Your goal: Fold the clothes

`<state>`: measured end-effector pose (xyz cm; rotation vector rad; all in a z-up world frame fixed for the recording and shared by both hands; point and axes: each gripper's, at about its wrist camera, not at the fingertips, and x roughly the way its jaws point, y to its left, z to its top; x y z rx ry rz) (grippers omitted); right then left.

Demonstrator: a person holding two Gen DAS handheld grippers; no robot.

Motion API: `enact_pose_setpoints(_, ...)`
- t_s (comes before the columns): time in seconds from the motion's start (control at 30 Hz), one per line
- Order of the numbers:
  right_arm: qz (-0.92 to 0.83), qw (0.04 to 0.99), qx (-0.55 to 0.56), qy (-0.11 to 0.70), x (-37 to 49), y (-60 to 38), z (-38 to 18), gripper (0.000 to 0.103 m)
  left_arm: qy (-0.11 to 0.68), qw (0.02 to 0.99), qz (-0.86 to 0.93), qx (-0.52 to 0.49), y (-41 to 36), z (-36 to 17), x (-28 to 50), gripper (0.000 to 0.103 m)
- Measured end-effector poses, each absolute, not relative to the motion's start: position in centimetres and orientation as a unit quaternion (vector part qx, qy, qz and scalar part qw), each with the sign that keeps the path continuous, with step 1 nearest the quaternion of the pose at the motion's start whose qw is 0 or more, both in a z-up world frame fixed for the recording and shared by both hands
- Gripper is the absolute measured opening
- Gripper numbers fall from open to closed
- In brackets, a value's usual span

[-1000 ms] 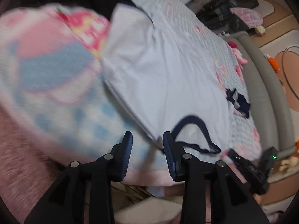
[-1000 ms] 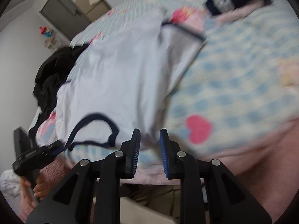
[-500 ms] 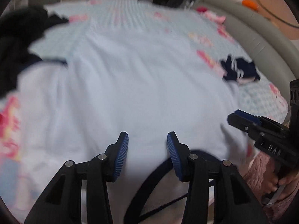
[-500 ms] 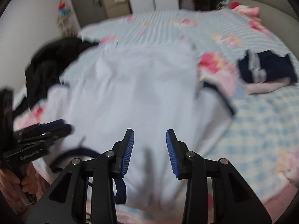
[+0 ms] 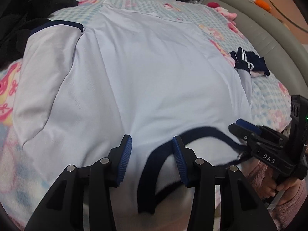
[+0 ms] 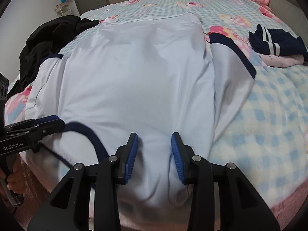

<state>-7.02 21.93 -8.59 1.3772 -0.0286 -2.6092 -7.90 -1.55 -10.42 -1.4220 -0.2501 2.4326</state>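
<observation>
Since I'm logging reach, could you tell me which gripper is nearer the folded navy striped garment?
Right. The right gripper sits at the shirt's shoulder on the navy striped garment's side; the left gripper is at the opposite shoulder, farther away.

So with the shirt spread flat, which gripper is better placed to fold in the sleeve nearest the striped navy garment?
Probably the right gripper: it is open at the shirt shoulder beside that sleeve. The left gripper is at the opposite shoulder, across the collar.
</observation>
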Motion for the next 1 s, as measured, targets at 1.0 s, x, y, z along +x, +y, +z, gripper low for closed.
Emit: enact_pose_setpoints(1.0, -0.894, 0.094, 0.437, -0.001, -4.9, 20.2, -6.2, 0.049, -0.101, 0.150, 0.863, -0.472, -1.1, -9.5, -5.0, 0.053)
